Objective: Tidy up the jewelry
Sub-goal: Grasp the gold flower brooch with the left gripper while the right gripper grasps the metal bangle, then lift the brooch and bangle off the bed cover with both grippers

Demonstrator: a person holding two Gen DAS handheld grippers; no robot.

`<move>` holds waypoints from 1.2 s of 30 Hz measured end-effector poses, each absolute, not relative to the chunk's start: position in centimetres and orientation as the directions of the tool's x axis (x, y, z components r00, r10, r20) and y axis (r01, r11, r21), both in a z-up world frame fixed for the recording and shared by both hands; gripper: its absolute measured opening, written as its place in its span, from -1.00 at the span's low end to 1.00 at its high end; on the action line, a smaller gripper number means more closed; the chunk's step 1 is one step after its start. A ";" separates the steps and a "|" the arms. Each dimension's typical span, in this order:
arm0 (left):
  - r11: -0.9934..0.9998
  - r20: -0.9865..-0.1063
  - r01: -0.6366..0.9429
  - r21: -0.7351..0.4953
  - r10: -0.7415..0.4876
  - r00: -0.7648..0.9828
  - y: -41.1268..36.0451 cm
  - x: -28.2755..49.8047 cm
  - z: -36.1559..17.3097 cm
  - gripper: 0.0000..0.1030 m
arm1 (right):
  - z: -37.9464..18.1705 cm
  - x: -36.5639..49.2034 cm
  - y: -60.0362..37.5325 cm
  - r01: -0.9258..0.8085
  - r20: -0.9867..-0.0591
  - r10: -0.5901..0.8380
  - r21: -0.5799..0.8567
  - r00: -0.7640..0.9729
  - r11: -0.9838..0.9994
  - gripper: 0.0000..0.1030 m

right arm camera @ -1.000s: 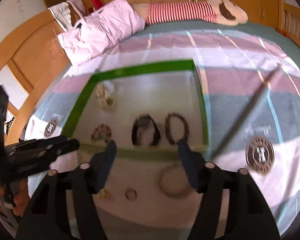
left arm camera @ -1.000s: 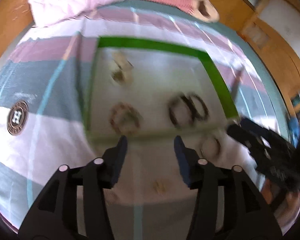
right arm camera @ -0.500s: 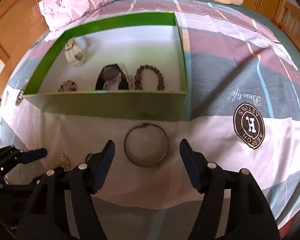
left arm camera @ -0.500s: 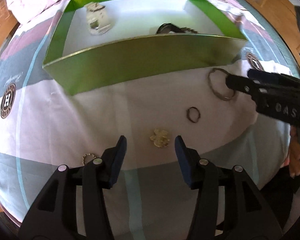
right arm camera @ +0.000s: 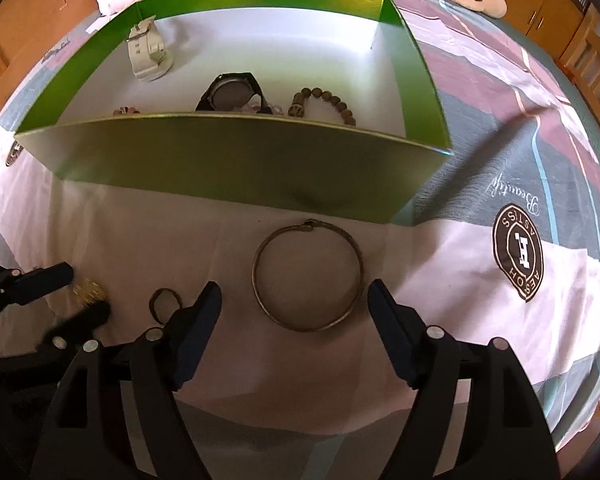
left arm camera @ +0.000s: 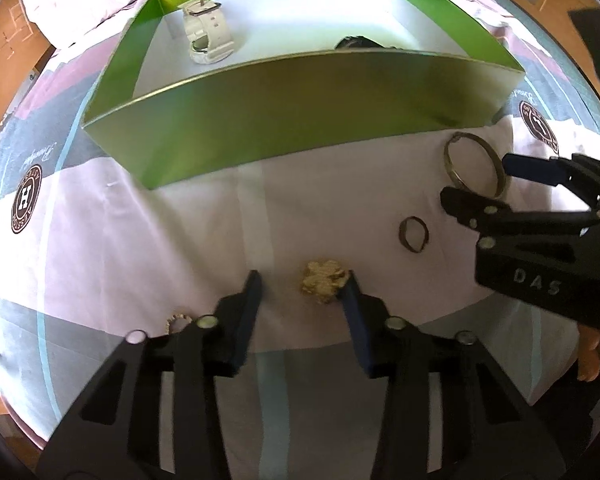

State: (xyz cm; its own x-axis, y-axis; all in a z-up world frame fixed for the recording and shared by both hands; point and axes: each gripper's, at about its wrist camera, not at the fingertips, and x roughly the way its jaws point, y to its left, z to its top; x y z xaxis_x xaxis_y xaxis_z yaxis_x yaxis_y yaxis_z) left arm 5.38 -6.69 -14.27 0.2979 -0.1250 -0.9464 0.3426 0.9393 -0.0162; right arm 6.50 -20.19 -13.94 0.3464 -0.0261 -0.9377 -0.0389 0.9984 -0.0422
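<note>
Left gripper (left arm camera: 303, 285) spread wide, gold brooch (left arm camera: 323, 286) lying between its fingertips and against the right one; small beaded ring (left arm camera: 177, 320) beside the left finger. Right gripper (right arm camera: 294, 300) likewise released, bracketing the metal bangle (right arm camera: 308, 275) on the bedsheet (right arm camera: 440, 280), small ring (right arm camera: 165, 304) just left. Beyond, green box (right arm camera: 236, 164) near wall blocks the way; inside, white watch (right arm camera: 147, 56), black watch (right arm camera: 232, 92), bead bracelet (right arm camera: 324, 102).
</note>
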 end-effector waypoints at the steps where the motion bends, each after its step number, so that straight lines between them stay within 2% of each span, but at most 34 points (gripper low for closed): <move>1: 0.941 -0.947 0.339 -0.019 -0.126 0.297 -6.8 5.5 -14.4 -0.37 | -14.0 6.5 -20.1 -0.040 -0.937 -0.028 -0.044 0.347 0.998 0.47; 2: 0.943 -0.947 0.333 -0.021 -0.125 0.295 -6.6 5.6 -14.4 -0.40 | -14.1 6.6 -20.0 -0.040 -0.936 -0.029 -0.046 0.351 0.998 0.46; 6: 0.955 -0.951 0.296 -0.018 -0.108 0.291 -5.5 6.2 -14.3 -0.45 | -13.8 6.5 -19.7 -0.048 -0.929 -0.019 -0.040 0.370 0.998 0.18; 20: 0.962 -0.948 0.269 0.040 -0.048 0.314 -4.4 6.9 -14.2 -0.49 | -13.8 6.7 -19.4 -0.055 -0.931 -0.004 -0.026 0.365 0.998 0.17; 29: 0.963 -0.948 0.266 0.038 -0.050 0.314 -5.0 6.6 -14.0 -0.49 | -14.1 6.5 -19.7 -0.048 -0.933 -0.006 -0.025 0.359 0.999 0.22; 36: 0.963 -0.947 0.268 0.033 -0.055 0.316 -5.1 6.5 -13.9 -0.57 | -14.1 6.7 -19.9 -0.033 -0.925 0.008 -0.005 0.381 0.999 0.16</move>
